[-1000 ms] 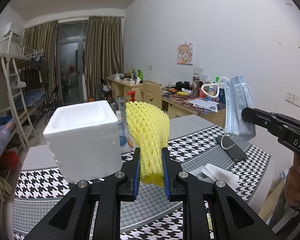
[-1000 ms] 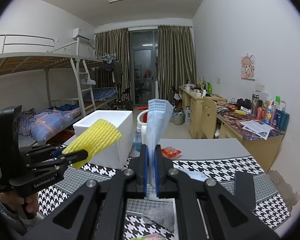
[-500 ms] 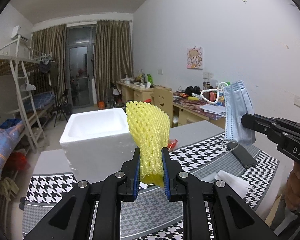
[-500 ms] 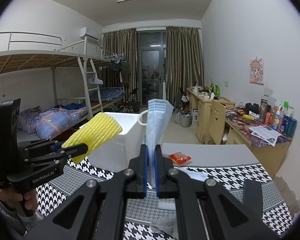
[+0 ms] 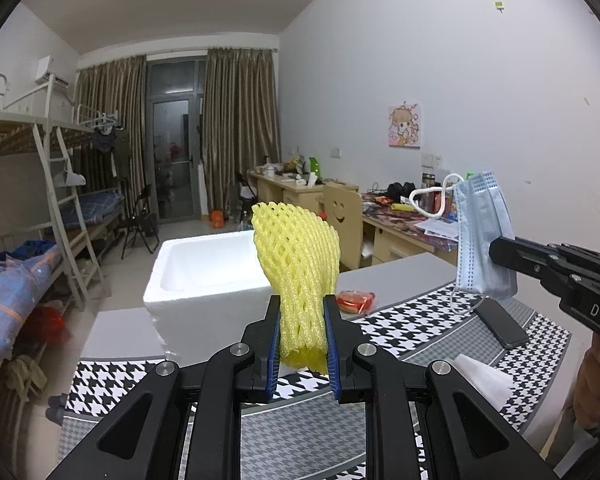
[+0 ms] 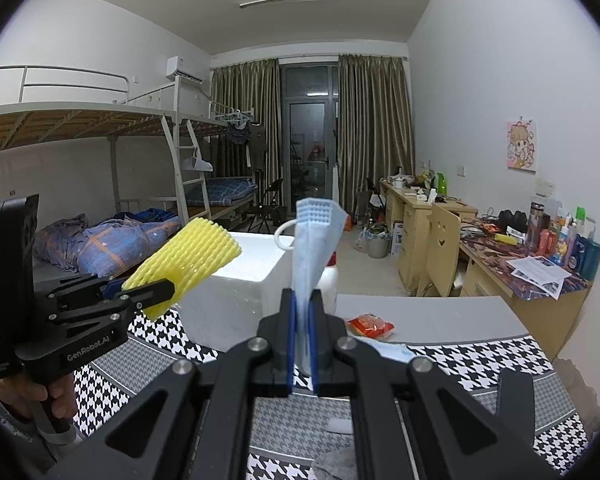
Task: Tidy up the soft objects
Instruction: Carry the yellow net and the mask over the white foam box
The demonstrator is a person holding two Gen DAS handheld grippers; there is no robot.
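My left gripper (image 5: 301,330) is shut on a yellow foam net sleeve (image 5: 298,260) and holds it upright in the air above the table, just in front of an open white foam box (image 5: 204,276). My right gripper (image 6: 302,322) is shut on a folded blue face mask (image 6: 314,248) with white ear loops, also held above the table. In the right wrist view the left gripper (image 6: 148,292) with the yellow sleeve (image 6: 188,258) is at the left, beside the foam box (image 6: 236,292). In the left wrist view the right gripper (image 5: 500,254) holds the mask (image 5: 482,236) at the right.
A houndstooth cloth (image 5: 420,320) covers the table. On it lie a red snack packet (image 5: 354,300), a black phone (image 5: 500,324), a white tissue (image 5: 480,376) and a grey cloth (image 6: 336,466). A white bottle (image 6: 328,276) stands behind the mask. Desks and bunk beds stand behind.
Both grippers have risen and the view has tilted up; the foam box now sits lower, with its open inside showing. Both grips are unchanged.
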